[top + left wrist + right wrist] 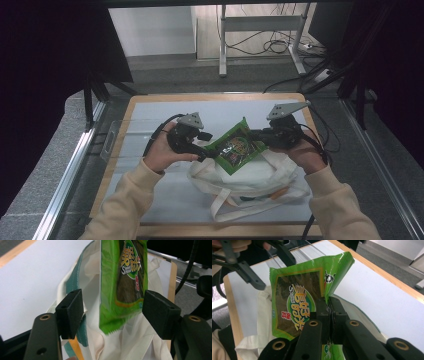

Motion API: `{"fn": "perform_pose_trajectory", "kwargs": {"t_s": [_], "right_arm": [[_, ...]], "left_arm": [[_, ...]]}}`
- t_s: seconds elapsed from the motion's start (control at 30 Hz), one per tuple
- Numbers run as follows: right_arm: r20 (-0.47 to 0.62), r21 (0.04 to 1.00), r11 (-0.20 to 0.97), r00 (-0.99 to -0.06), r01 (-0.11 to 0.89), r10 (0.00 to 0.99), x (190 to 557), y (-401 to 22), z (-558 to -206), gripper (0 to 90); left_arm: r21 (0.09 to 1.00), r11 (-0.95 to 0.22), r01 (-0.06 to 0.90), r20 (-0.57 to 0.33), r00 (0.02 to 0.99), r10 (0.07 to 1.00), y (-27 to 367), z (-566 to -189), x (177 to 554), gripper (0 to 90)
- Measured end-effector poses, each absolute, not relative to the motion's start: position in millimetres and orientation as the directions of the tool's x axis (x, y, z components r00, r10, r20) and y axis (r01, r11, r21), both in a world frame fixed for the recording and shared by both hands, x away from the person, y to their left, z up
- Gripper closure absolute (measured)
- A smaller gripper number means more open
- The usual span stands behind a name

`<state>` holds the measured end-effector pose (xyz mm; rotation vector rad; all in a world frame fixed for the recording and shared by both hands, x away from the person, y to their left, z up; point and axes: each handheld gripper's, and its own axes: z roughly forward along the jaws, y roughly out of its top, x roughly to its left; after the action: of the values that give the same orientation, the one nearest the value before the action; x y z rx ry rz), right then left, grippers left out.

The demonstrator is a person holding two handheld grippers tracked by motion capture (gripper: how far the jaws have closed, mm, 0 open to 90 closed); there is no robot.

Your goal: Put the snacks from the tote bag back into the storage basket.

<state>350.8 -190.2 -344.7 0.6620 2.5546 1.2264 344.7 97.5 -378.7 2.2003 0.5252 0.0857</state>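
A green snack packet (pixel 234 148) hangs over a white cloth tote bag (pixel 250 182) in mid-table. My right gripper (pixel 253 135) is shut on the packet's right edge; in the right gripper view its jaws (pixel 329 315) pinch the packet (pixel 294 302) at a fold. My left gripper (pixel 206 146) stands at the packet's left end. In the left gripper view it (pixel 113 312) is open, with the packet's lower end (pixel 122 290) between the pads and touching neither. Beneath lies the tote bag (pixel 105 340), which has teal trim.
A white mat (pixel 165 195) covers the wood-edged table (pixel 150 97). A clear plastic tray (pixel 112 142) lies at the table's left side. Metal rails (pixel 65 185) run along both sides. Desk legs and cables (pixel 272 45) are on the floor beyond.
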Motion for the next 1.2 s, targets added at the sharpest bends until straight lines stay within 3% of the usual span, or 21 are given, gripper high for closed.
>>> {"fn": "perform_pose_trajectory", "kwargs": {"t_s": [0.23,0.33,0.53,0.77,0.83,0.97,1.07,1.2], "right_arm": [[-0.050,0.792,0.568,-0.902,0.226,0.428,347,-176,-342,86.7],[-0.079,0.786,0.589,-0.913,0.189,0.400,344,-170,-340,86.6],[-0.101,0.783,0.598,-0.914,0.170,0.392,345,-167,-341,85.8],[-0.101,0.799,0.579,-0.913,0.162,0.395,344,-171,-342,82.7],[-0.098,0.810,0.563,-0.909,0.164,0.406,344,-173,-342,79.2],[-0.072,0.843,0.505,-0.891,0.187,0.449,341,-178,-342,57.5],[-0.039,0.858,0.463,-0.870,0.223,0.491,337,-184,-340,46.8],[-0.015,0.886,0.393,-0.832,0.246,0.555,332,-196,-339,42.0]], "left_arm": [[0.742,-0.579,0.339,-0.141,0.922,0.360,96,-385,350,45.3],[0.732,-0.591,0.339,-0.152,0.927,0.344,95,-386,350,57.9],[0.742,-0.565,0.360,-0.169,0.917,0.361,100,-385,349,71.3],[0.748,-0.564,0.349,-0.152,0.918,0.366,99,-383,344,72.3],[0.755,-0.554,0.351,-0.151,0.915,0.374,99,-383,344,72.4],[0.770,-0.533,0.351,-0.145,0.910,0.389,96,-385,339,72.3],[0.778,-0.518,0.356,-0.150,0.906,0.397,96,-386,337,72.3],[0.784,-0.502,0.364,-0.158,0.900,0.407,99,-387,338,72.3]]}}
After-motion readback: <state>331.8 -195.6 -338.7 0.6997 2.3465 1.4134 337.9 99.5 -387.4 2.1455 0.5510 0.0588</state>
